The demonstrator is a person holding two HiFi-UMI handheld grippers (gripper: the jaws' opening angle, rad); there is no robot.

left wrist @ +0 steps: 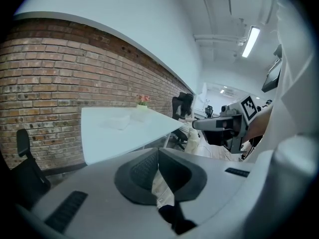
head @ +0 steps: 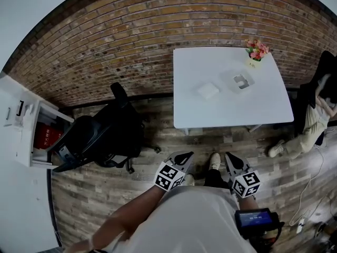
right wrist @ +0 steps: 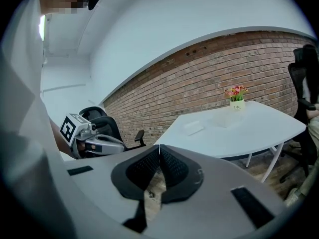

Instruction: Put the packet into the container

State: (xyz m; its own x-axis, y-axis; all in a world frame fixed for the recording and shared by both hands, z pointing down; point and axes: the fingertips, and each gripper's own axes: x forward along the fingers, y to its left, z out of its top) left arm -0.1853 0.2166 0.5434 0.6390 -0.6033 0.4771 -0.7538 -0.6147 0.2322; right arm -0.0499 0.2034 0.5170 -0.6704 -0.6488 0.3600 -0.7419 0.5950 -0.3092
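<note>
A white packet (head: pixel 208 90) lies flat on the white table (head: pixel 231 112), left of a clear square container (head: pixel 241 81). Both grippers hang low in front of my body, well short of the table's near edge. My left gripper (head: pixel 185 155) has its jaws together with nothing between them, as the left gripper view (left wrist: pixel 158 151) shows. My right gripper (head: pixel 229 156) is likewise shut and empty (right wrist: pixel 159 147). In the right gripper view the packet (right wrist: pixel 193 128) and the container (right wrist: pixel 224 119) sit far ahead on the tabletop.
A small pot of pink flowers (head: pixel 257 50) stands at the table's far corner. A black office chair (head: pixel 105 133) is left of the table, a white cabinet (head: pixel 21 125) further left. A seated person (head: pixel 316 117) is at the right. Brick wall behind.
</note>
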